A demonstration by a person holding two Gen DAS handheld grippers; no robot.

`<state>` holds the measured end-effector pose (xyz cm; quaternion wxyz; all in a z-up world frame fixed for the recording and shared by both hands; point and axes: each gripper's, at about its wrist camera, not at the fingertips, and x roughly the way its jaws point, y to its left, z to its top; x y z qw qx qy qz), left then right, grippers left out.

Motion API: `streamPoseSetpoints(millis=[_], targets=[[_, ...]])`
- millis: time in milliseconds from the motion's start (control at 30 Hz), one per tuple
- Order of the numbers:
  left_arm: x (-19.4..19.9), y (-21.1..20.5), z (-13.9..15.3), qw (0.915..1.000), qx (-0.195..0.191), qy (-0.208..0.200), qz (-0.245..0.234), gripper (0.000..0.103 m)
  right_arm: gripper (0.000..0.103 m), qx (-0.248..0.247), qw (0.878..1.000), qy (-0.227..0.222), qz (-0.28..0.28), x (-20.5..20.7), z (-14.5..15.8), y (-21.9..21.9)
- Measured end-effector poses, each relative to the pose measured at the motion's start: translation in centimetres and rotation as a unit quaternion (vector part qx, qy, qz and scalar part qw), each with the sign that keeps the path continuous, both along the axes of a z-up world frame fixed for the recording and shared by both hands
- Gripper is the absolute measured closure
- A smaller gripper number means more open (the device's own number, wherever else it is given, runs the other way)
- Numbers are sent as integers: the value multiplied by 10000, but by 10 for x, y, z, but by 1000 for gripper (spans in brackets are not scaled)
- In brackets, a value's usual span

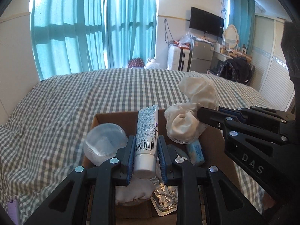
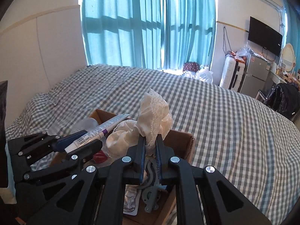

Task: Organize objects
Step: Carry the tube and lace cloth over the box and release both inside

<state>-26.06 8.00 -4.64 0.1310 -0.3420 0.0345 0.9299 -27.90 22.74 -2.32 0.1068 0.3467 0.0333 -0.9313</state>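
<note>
Quick status from my end: both hands are loaded right now. My left gripper (image 1: 145, 156) is clamped on a white tube (image 1: 146, 133) with a barcode, cap end toward the camera, and my right gripper (image 2: 150, 148) is pinched tight on a cream lace-edged cloth (image 2: 155, 112) that bunches up above the fingertips. Both things are hanging over the open cardboard box (image 1: 114, 116) sitting on the checked bedspread (image 1: 56, 112).

The box already has stuff in it: a clear plastic cup (image 1: 105, 140), a small light-blue packet (image 1: 196, 151), a foil blister pack (image 1: 165, 196) and some white fabric (plus a grey plastic part I can't identify). So I'd guess we're somewhere in the middle. Neither item is let go yet, and whether these two are going in or coming out I honestly can't tell.
</note>
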Motion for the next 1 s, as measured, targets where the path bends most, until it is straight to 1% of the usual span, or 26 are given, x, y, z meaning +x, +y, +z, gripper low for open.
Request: streamPoseSetpoints(millis=[67,300,400,500,533,600,700,733,767,800,833,867,900,933,1000], targets=[[-3,3,-9,9999,-9,-100,-24,80,93,17,9999,-121,8,-6,-15,1],[-9,5,-31,9992,-84,-377,-34,80,93,9,9993,-381,20,-18,-43,5],[-10,5,-41,9986,-159,-495,-41,80,93,5,9991,-427,26,-14,-47,4],[-9,3,-47,9980,-144,-616,2,80,93,49,9990,-454,8,-11,-47,2],[-8,2,-49,9977,-123,-660,6,80,92,66,9989,-468,5,-8,-48,2],[-7,1,-49,9972,-110,-739,18,80,86,152,9984,-539,-27,-3,-49,3],[-2,0,-44,9970,-123,-770,12,77,76,101,9985,-532,-107,2,-43,7],[0,0,-40,9970,-121,-759,1,74,74,73,9985,-521,-138,4,-41,10],[3,1,-36,9973,-123,-721,-10,66,73,27,9987,-479,-183,7,-35,12],[6,1,-31,9976,-133,-674,-5,59,69,-1,9988,-445,-211,9,-31,14],[9,1,-26,9981,-156,-594,13,44,62,-33,9989,-397,-249,11,-26,15],[14,1,-19,9987,-185,-470,71,41,58,-71,9990,-335,-287,16,-18,17],[15,3,-12,9990,-207,-379,129,41,49,-78,9990,-298,-320,18,-13,17],[17,2,-7,9990,-230,-330,173,41,43,-71,9990,-253,-365,22,-9,17],[21,0,3,9989,-257,-287,268,41,42,-65,9989,-148,-433,31,4,19]])
